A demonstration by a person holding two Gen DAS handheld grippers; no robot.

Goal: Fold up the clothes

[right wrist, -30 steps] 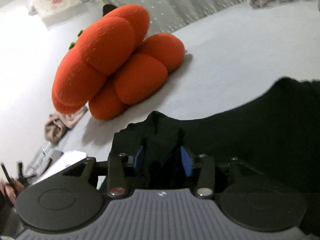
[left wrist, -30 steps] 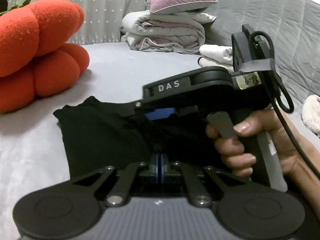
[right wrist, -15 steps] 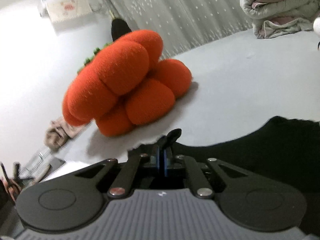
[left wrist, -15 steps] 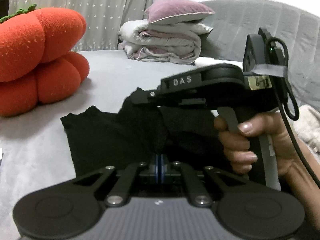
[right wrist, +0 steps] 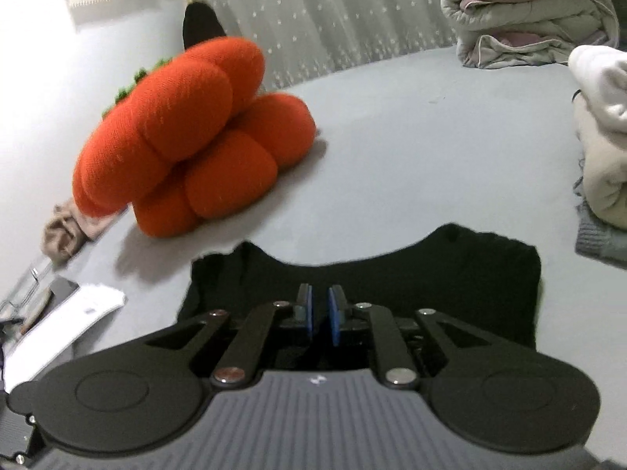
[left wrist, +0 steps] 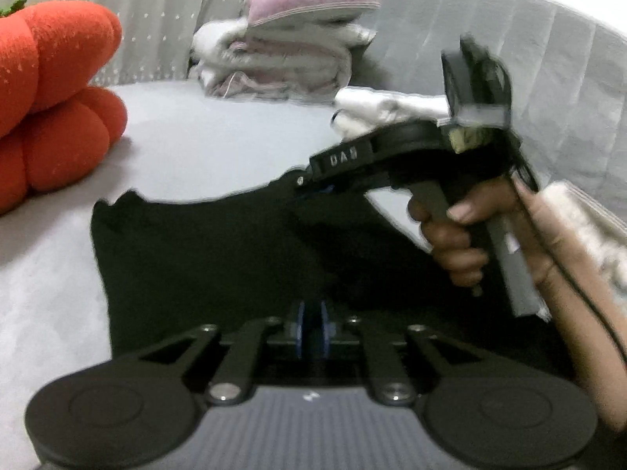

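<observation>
Both grippers, left gripper (left wrist: pixel 312 323) and right gripper (right wrist: pixel 320 313), tilt downward over the black garment (right wrist: pixel 431 274), jaws opening, released.

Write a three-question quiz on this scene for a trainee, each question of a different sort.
1. True or false: the black garment lies on the grey bed.
2. What sits on top of the folded duvet? A. a purple pillow B. a shoe C. a book
3. Fill in: in the right wrist view, the orange plush is on the picture's ___ side.

Key: 1 true; 2 A; 3 left.
</observation>
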